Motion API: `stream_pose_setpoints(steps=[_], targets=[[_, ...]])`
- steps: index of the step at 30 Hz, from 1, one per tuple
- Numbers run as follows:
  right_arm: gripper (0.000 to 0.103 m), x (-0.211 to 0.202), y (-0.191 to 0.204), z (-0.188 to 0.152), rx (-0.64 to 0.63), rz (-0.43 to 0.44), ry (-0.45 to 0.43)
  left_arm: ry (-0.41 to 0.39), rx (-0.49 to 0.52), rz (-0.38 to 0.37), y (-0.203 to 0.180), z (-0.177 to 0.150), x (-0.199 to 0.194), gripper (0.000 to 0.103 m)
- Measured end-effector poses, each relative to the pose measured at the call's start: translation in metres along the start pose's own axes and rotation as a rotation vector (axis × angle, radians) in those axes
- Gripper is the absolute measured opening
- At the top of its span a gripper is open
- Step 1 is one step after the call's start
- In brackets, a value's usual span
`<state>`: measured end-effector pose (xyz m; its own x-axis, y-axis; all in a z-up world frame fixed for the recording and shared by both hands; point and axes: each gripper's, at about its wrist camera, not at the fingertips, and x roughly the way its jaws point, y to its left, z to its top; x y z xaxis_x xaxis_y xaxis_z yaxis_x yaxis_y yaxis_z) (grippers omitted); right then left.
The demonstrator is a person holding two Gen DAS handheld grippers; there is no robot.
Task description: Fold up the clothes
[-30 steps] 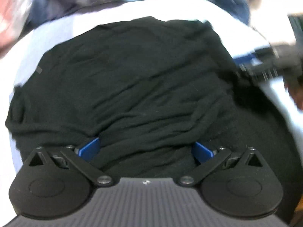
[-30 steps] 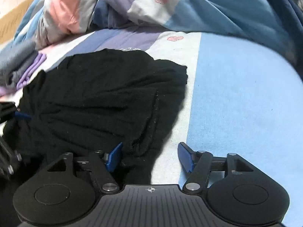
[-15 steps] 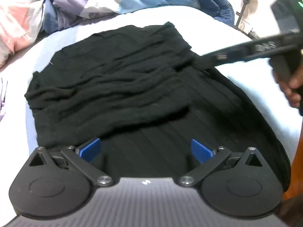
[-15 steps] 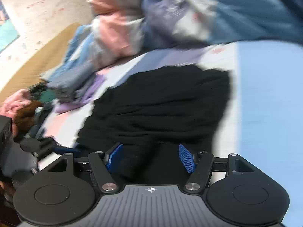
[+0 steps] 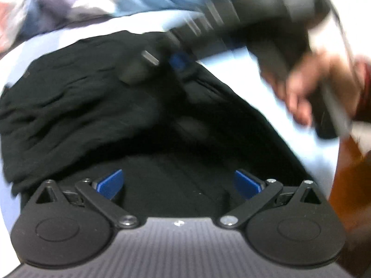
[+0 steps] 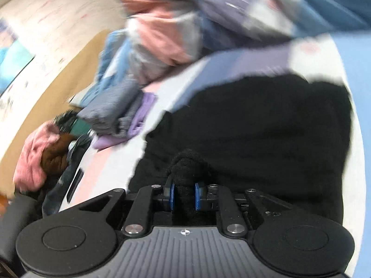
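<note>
Black sweater [image 6: 266, 125] lies spread on the bed [image 6: 357, 74], one edge pinched.

The right hand-held gripper [image 6: 184, 195] has just been closing, and a bunch of black cloth sits squeezed between its blue pads. The rest of the sweater stretches away in front of it, long side going across. The left hand-held gripper [image 5: 177, 183] is wide open over the near part of the sweater, holding nothing. The right one is the one with hold of the edge for the fold.

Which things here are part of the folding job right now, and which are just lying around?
In the job:
black garment
right gripper, shut on it
left gripper, open

Lying about:
grey and purple folded clothes
pink and blue quilt
</note>
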<state>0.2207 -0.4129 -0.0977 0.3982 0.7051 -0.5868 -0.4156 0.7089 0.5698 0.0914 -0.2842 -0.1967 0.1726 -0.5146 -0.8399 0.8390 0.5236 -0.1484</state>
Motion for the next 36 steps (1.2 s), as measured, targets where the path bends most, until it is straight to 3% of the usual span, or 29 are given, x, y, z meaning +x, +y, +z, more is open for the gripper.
stream_pose_setpoints(steps=[7, 10, 11, 13, 16, 19, 25, 27, 29, 30, 32, 36], targets=[[0.015, -0.011, 0.039, 0.074, -0.096, 0.142, -0.078, -0.109, -0.161, 0.141, 0.042, 0.018, 0.001, 0.103], [0.015, 0.000, 0.029, 0.101, -0.132, 0.082, -0.063, -0.157, -0.245, 0.221, 0.065, 0.021, -0.010, 0.103], [0.015, 0.008, 0.017, 0.105, -0.109, 0.048, -0.027, -0.134, -0.256, 0.260, 0.072, 0.019, -0.007, 0.103], [0.015, 0.027, -0.015, 0.104, -0.018, -0.005, 0.069, -0.076, -0.279, 0.333, 0.084, 0.013, 0.003, 0.103], [0.015, 0.046, -0.038, 0.084, 0.021, -0.055, 0.168, -0.057, -0.295, 0.377, 0.088, 0.002, 0.008, 0.103], [0.015, 0.050, -0.036, 0.073, 0.029, -0.037, 0.170, -0.058, -0.294, 0.413, 0.083, -0.005, 0.009, 0.103], [0.015, 0.038, -0.017, 0.081, -0.087, -0.043, 0.080, -0.031, -0.334, 0.407, 0.084, -0.021, 0.005, 0.103], [0.020, 0.048, -0.026, 0.078, -0.123, -0.151, 0.131, -0.020, -0.320, 0.403, 0.081, -0.024, 0.005, 0.103], [0.021, 0.063, -0.052, 0.069, -0.028, -0.207, 0.236, -0.015, -0.298, 0.403, 0.078, -0.024, 0.005, 0.103], [0.022, 0.062, -0.060, 0.066, 0.010, -0.207, 0.240, -0.016, -0.277, 0.403, 0.074, -0.023, 0.003, 0.103], [0.026, 0.048, -0.057, 0.064, -0.002, -0.217, 0.171, -0.020, -0.231, 0.403, 0.065, -0.022, -0.003, 0.103], [0.036, 0.012, -0.028, 0.059, -0.126, -0.336, -0.004, -0.023, -0.151, 0.346, 0.043, -0.022, -0.018, 0.103]])
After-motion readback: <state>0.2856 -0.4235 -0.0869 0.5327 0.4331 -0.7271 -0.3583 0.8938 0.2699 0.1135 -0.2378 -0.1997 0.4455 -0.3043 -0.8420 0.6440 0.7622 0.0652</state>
